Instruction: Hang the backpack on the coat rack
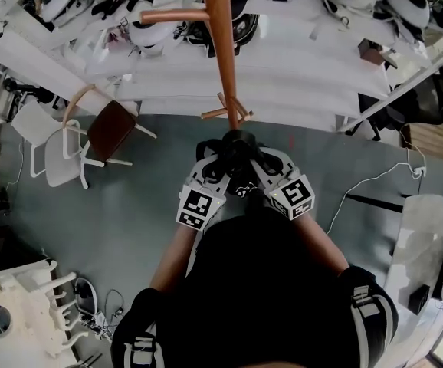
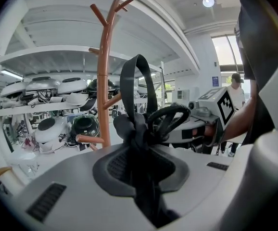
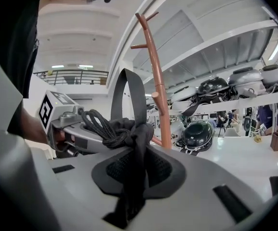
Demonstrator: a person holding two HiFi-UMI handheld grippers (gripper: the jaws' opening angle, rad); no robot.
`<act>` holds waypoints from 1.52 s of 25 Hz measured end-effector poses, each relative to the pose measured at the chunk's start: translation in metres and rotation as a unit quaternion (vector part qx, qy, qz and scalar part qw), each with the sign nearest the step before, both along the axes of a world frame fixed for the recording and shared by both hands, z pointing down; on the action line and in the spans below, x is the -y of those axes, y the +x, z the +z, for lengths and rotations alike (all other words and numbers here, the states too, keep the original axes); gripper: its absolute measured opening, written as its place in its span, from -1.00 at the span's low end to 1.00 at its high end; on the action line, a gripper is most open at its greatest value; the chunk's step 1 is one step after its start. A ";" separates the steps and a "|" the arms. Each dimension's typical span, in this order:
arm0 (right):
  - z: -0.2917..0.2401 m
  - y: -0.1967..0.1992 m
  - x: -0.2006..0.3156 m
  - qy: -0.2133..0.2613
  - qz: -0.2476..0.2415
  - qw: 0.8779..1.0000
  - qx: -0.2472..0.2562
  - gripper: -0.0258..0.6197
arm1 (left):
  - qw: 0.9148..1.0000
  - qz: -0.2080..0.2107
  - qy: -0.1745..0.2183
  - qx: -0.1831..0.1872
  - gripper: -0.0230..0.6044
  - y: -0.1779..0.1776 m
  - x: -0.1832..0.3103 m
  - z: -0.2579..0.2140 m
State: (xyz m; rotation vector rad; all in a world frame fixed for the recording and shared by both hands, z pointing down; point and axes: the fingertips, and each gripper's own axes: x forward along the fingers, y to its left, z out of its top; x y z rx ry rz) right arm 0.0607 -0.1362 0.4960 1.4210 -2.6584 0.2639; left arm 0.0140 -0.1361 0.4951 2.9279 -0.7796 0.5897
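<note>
The brown wooden coat rack stands just ahead of me, with short pegs low on its pole. The black backpack hangs in front of my body, held up by its bunched top. My left gripper and right gripper are side by side, each shut on that black fabric. In the left gripper view the fabric is pinched in the left gripper, and a hanging loop stands up beside the rack. In the right gripper view the right gripper clamps the same bundle, with the rack close behind.
White shelving with helmets runs behind the rack. A chair with a brown seat and a white chair stand to the left. A white cable lies on the floor at right. A person stands far off.
</note>
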 end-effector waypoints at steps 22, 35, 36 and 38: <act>0.002 0.031 0.051 0.008 -0.087 0.996 -0.015 -0.73 | 0.996 -0.085 0.005 -0.004 -0.70 0.032 0.043 0.002; 0.003 0.041 0.075 0.010 -0.098 0.995 -0.013 -0.73 | 0.995 -0.102 0.013 0.007 -0.70 0.041 0.064 0.002; 0.004 0.041 0.078 0.008 -0.098 0.995 -0.011 -0.73 | 0.995 -0.103 0.012 0.007 -0.70 0.041 0.066 0.002; 0.005 0.040 0.082 0.003 -0.098 0.995 -0.004 -0.73 | 0.994 -0.106 0.011 0.009 -0.70 0.041 0.071 0.004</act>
